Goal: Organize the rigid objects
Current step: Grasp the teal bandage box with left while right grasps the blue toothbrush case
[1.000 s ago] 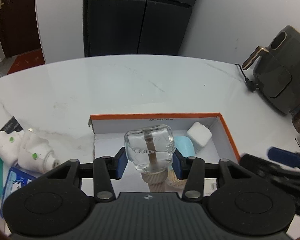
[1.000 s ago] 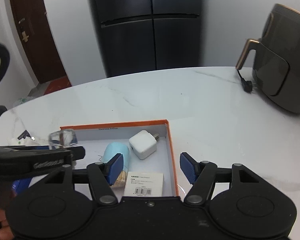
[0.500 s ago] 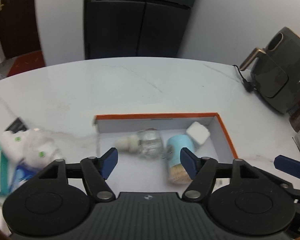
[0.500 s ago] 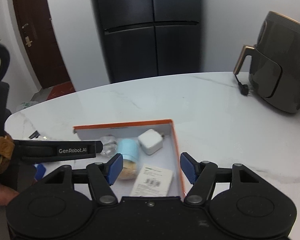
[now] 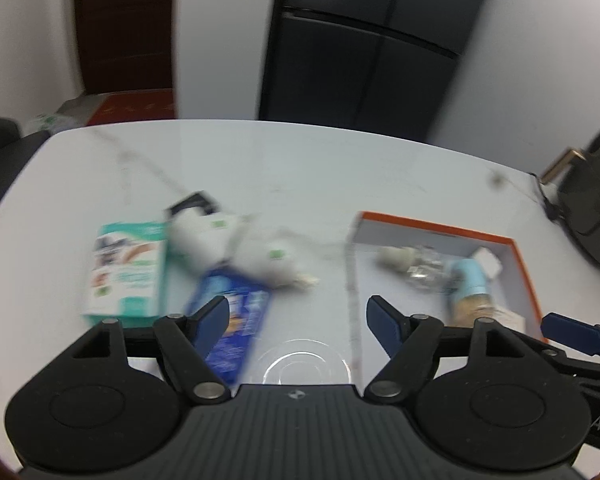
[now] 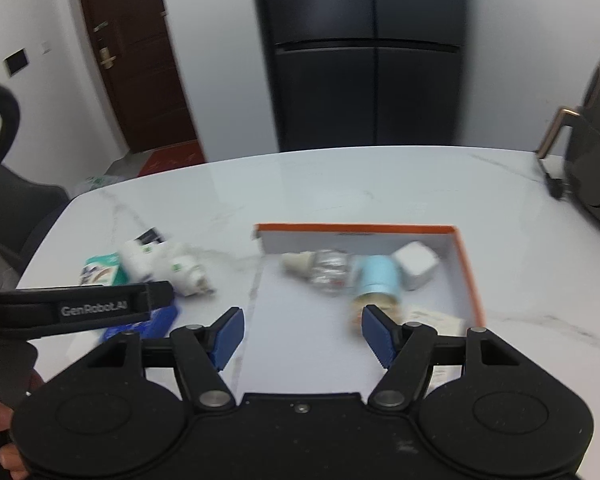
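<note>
An orange-rimmed white box (image 5: 525, 264) (image 6: 469, 264) lies on the marble table. In it lie a clear glass bottle (image 5: 420, 264) (image 6: 328, 268) on its side, a light blue cylinder (image 5: 470, 280) (image 6: 376, 280), a white cube charger (image 6: 416, 264) and a labelled card (image 6: 432, 320). My left gripper (image 5: 298, 318) is open and empty, above the table left of the box. My right gripper (image 6: 302, 334) is open and empty over the box's near part. Left of the box lie a green-white carton (image 5: 126, 268) (image 6: 102, 274), a blue packet (image 5: 230, 320) and white bottles (image 5: 236, 248) (image 6: 160, 260).
A dark air fryer (image 5: 588, 208) (image 6: 596, 168) with a cord stands at the table's right. A black fridge (image 6: 360, 56) and a brown door (image 6: 136, 52) are behind. A clear round lid (image 5: 302, 366) lies by my left gripper. The view is motion-blurred.
My left gripper let go of the glass bottle, which now lies in the box, then opened and swung left toward the loose items. My right gripper rose and pulled back, still open.
</note>
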Tool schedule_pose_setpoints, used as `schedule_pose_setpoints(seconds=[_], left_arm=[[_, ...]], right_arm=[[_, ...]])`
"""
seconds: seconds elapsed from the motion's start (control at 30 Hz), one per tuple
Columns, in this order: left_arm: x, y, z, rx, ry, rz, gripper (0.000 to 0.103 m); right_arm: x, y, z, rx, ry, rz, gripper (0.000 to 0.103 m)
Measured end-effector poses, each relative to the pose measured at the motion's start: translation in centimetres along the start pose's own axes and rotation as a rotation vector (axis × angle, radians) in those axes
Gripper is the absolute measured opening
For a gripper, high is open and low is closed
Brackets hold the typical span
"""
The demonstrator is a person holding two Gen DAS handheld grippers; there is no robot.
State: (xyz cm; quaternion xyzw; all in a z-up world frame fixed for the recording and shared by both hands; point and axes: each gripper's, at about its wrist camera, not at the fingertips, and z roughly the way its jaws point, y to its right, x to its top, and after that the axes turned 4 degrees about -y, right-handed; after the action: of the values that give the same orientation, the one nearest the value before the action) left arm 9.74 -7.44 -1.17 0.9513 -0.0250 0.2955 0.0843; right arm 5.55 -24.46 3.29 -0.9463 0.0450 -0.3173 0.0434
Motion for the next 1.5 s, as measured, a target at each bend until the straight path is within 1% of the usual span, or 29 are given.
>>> schedule_pose_setpoints(seconds=[0.23,0.37,0.5,0.6,0.63,0.7,0.77,0.97,1.03,1.07,1.1,1.13,1.23,1.3,1.5], left_arm=[[-0.2,-4.7,-1.1,0.056,0.008,-0.058,0.078],[-0.4,-6.8,-1.2,0.069,0.007,-0.078,0.079],[-0.3,-8.7,-0.5,0.087,-0.004,-0.091,0.084],[0.1,-9.8,0.9,0.102,-0.023,-0.096,0.088],[0.3,-10.1,1.4,0.106,-0.034,-0.093,0.088],[0.9,-10.6,2.8,0.109,-0.055,-0.083,0.093],[1.4,-10.8,4.3,0.130,-0.074,-0.067,0.096],[2.9,-11.7,8.6,0.151,-0.135,-0.046,0.097],[3.1,-12.1,9.6,0.145,-0.152,-0.051,0.095],[3.0,-12.2,10.0,0.138,-0.159,-0.055,0.085],[2.9,-12.6,10.1,0.123,-0.164,-0.061,0.073],[2.8,-12.7,9.9,0.126,-0.143,-0.048,0.072],[2.4,-13.6,9.1,0.086,-0.133,-0.043,0.071],[2.1,-14.0,8.1,0.104,-0.109,-0.029,0.071],[0.7,-16.1,4.3,0.116,-0.065,-0.034,0.071]], right_arm=[[-0.1,-4.9,1.1,0.043,-0.017,-0.048,0.079],[-0.1,-7.2,1.8,0.060,-0.029,-0.062,0.079],[-0.3,-8.8,2.8,0.070,-0.049,-0.061,0.080],[-0.5,-9.5,3.6,0.066,-0.065,-0.053,0.080],[-0.6,-9.7,3.8,0.066,-0.069,-0.049,0.080],[-0.7,-10.0,4.3,0.063,-0.077,-0.041,0.080],[-0.9,-10.0,4.7,0.055,-0.084,-0.028,0.080],[-1.4,-10.2,6.1,0.034,-0.110,0.007,0.080],[-1.5,-10.5,6.5,0.034,-0.119,0.016,0.080],[-1.5,-10.7,6.8,0.038,-0.125,0.018,0.080],[-1.6,-11.0,7.1,0.042,-0.134,0.019,0.080],[-1.6,-11.3,7.4,0.045,-0.141,0.024,0.080],[-1.6,-12.4,8.3,0.064,-0.155,0.039,0.081],[-1.4,-13.3,9.1,0.072,-0.163,0.052,0.082],[-0.7,-15.7,12.2,0.072,-0.211,0.121,0.083]])
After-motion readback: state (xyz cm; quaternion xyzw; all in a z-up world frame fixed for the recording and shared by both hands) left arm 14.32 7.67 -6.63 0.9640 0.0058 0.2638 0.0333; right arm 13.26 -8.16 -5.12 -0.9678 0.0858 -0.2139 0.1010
